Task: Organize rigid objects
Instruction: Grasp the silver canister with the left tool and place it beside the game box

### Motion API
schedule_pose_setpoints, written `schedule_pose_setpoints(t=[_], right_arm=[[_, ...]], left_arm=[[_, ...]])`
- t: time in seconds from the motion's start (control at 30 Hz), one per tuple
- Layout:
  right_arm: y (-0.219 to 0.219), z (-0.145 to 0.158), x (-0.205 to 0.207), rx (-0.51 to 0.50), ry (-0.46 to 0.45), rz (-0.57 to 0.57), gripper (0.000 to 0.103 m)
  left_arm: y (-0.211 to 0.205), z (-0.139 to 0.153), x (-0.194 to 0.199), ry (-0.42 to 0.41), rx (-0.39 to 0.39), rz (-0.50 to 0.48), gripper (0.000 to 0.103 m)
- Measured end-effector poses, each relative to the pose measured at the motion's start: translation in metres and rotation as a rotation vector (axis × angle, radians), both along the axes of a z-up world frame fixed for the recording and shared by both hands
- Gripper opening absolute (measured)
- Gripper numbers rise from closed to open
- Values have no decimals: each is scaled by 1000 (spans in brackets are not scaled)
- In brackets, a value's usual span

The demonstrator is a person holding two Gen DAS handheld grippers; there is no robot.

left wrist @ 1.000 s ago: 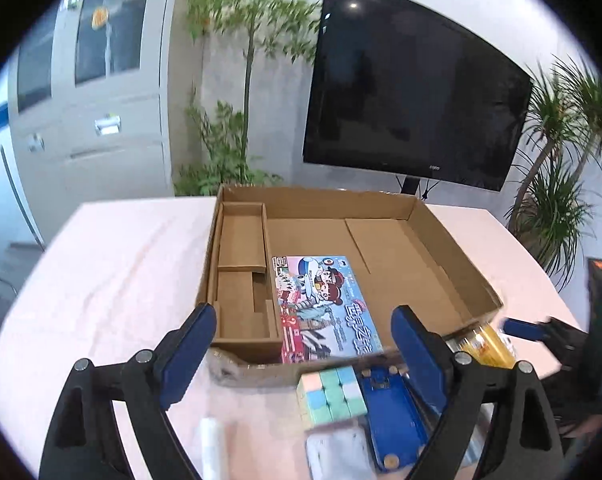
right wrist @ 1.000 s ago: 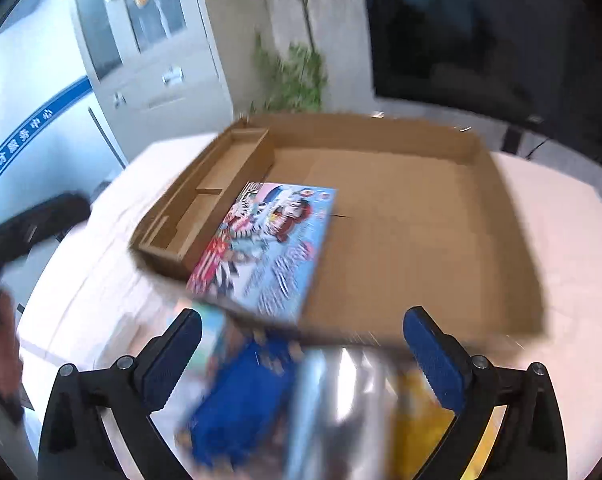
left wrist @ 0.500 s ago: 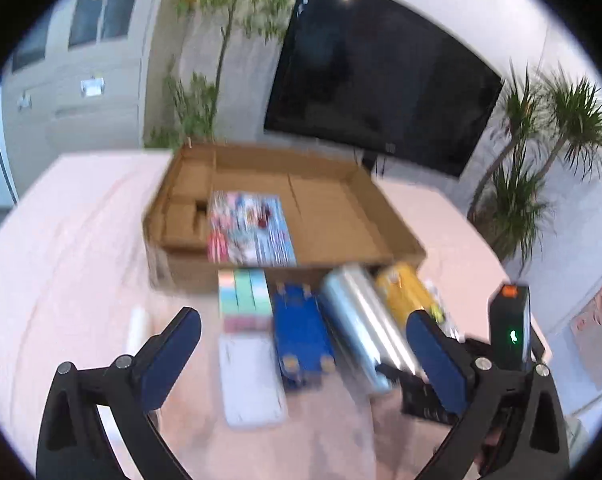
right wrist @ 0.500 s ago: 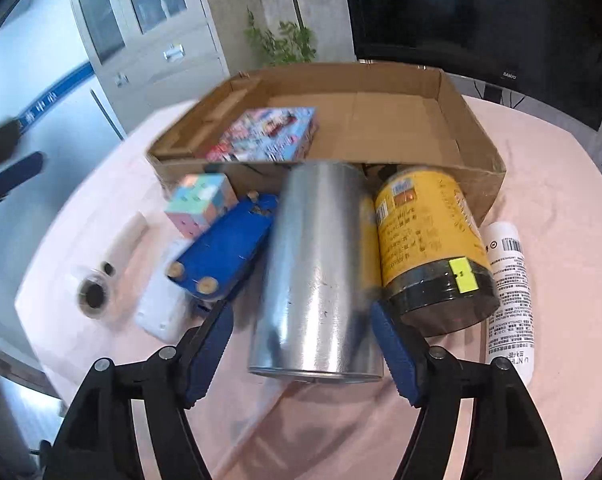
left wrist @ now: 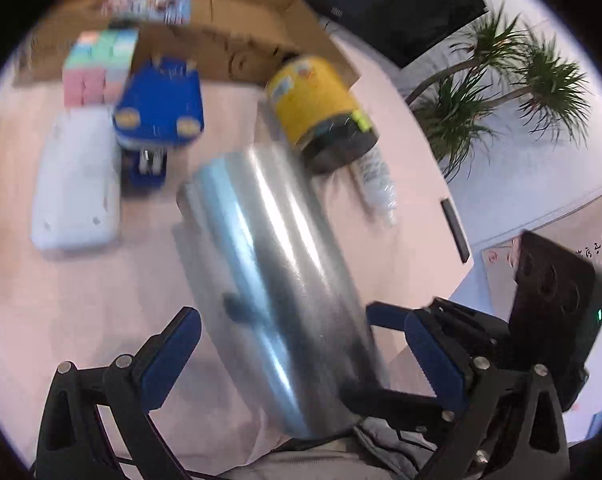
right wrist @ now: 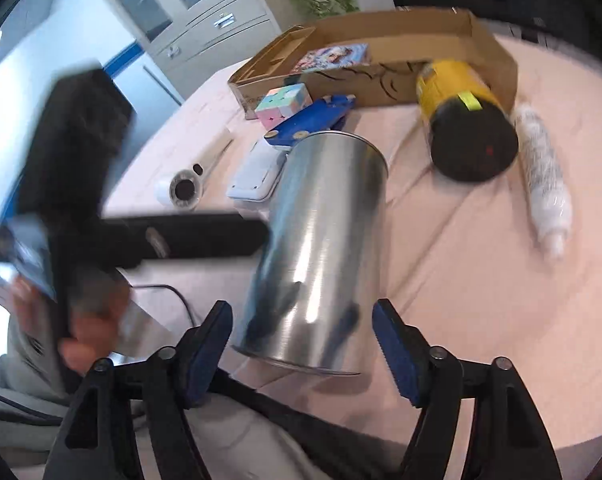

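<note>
- Only the book lies in the box.
- Tin, jar, cube and the rest lie on the bench.
- Right claw gapes around the tin, not gripping; left claw gapes, empty.

A pink cloth is covering the surface. Grey cabinets are standing against the wall. A dark screen and potted palms are flanking it.

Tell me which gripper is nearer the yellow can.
Left, narrowly. The left gripper straddles the silver tin, with the yellow can just beyond. The right gripper sits at the tin's base, farther back.
</note>
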State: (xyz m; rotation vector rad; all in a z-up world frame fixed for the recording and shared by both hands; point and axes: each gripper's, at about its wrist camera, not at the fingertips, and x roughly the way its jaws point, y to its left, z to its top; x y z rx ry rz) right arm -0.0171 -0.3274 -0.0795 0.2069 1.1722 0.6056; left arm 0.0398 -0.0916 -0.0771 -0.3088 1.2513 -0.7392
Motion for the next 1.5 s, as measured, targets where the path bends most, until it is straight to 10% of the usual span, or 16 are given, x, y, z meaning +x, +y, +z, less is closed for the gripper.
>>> schedule_pose_setpoints(t=[0.1, 0.33, 0.8, 1.13, 1.5], right_arm=[[9, -21, 13, 94, 98, 36, 82], [51, -9, 17, -21, 17, 85, 84], [46, 40, 6, 34, -93, 45, 84], [22, 54, -18, 114, -148, -38, 83], [36, 132, 44, 131, -350, -32, 83]], left_arm=[[2, -13, 8, 72, -1, 3, 100], [4, -25, 11, 82, 141, 30, 95], [13, 9, 19, 70, 70, 97, 94], [-16, 51, -16, -142, 106, 46, 91], [-11, 143, 47, -383, 53, 106, 89]])
